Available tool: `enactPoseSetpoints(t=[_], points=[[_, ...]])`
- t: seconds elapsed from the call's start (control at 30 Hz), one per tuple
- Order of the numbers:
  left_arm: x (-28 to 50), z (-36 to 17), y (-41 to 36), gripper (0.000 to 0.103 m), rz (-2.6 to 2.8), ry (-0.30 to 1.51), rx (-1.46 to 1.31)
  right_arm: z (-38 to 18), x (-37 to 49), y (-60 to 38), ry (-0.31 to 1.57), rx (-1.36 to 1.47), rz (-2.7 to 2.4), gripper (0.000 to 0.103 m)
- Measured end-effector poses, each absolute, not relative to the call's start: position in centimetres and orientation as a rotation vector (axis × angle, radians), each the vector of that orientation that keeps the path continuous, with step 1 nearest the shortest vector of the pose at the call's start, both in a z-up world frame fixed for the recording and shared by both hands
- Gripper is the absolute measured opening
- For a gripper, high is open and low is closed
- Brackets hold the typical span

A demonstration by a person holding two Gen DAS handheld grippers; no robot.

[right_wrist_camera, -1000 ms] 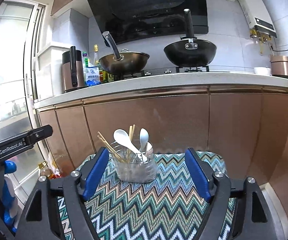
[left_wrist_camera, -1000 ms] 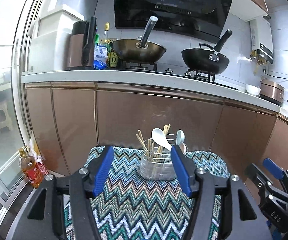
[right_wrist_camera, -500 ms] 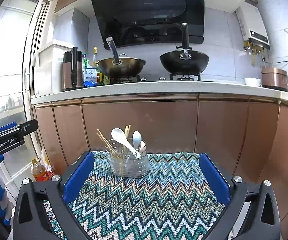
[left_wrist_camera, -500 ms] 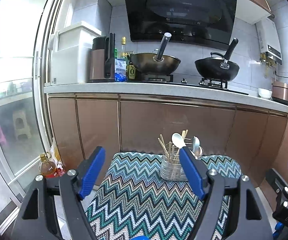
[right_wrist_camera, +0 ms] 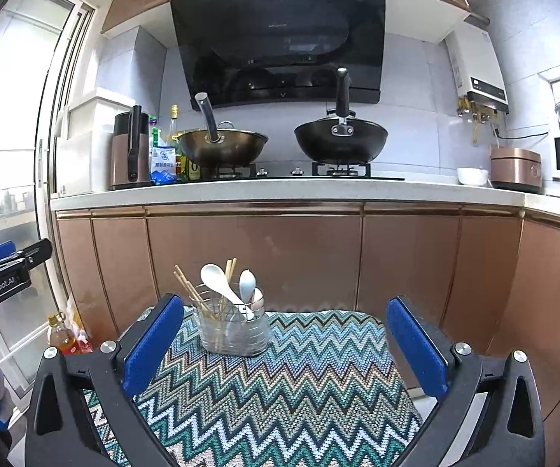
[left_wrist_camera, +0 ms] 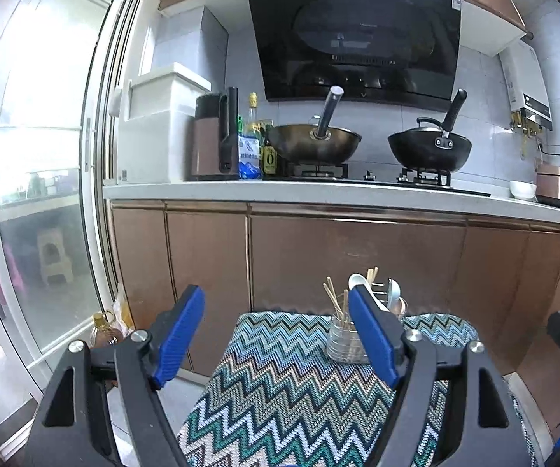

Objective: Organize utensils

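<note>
Nearest the cameras, both tools stand wide apart and empty. The left gripper (left_wrist_camera: pixel 276 334) has its blue pads (left_wrist_camera: pixel 179 334) spread over the near left part of the cloth (left_wrist_camera: pixel 280 381), nothing between them; its right pad crosses in front of the holder (left_wrist_camera: pixel 344 340) without touching it, as far as the left view shows. The right gripper (right_wrist_camera: pixel 284 342) is spread as wide, pads (right_wrist_camera: pixel 151 346) on either side of bare cloth, holding nothing.

Beyond them, the zigzag cloth covers a small table and looks free of loose items. At its far edge, left of centre in the right view, the clear holder (right_wrist_camera: pixel 233 330) stands upright. In it are the chopsticks (right_wrist_camera: pixel 188 288), leaning left, a white spoon (right_wrist_camera: pixel 217 282) slanting across, and a second spoon (right_wrist_camera: pixel 247 286) upright beside it.

Farther off run the brown cabinets (right_wrist_camera: pixel 280 249), then the counter (right_wrist_camera: pixel 280 188) with two woks (right_wrist_camera: pixel 223 144) on the stove and the hood above.

Judging by this, the task looks done or nearly so: every utensil in sight sits in the holder, nothing is left on the cloth, and both grippers are clear of it.
</note>
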State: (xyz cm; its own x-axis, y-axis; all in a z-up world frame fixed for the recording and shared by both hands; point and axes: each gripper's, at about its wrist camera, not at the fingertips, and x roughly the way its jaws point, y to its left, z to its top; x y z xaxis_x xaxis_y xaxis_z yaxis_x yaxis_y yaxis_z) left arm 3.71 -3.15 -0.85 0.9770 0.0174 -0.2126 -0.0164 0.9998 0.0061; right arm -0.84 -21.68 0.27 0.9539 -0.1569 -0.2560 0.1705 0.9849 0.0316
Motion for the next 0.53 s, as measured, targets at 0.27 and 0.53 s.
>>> enactPoseSetpoints(t=[0.27,0.53], points=[[3.9,-1.0,-3.0,0.075,0.012,0.221,0.017,0.2,-1.0,-22.8,0.259,0.068,-0.193,0.103],[4.2,-1.1,-2.3,0.075,0.014,0.244,0.0,0.3,-1.2,-23.3,0.264,0.062,-0.236,0.103]])
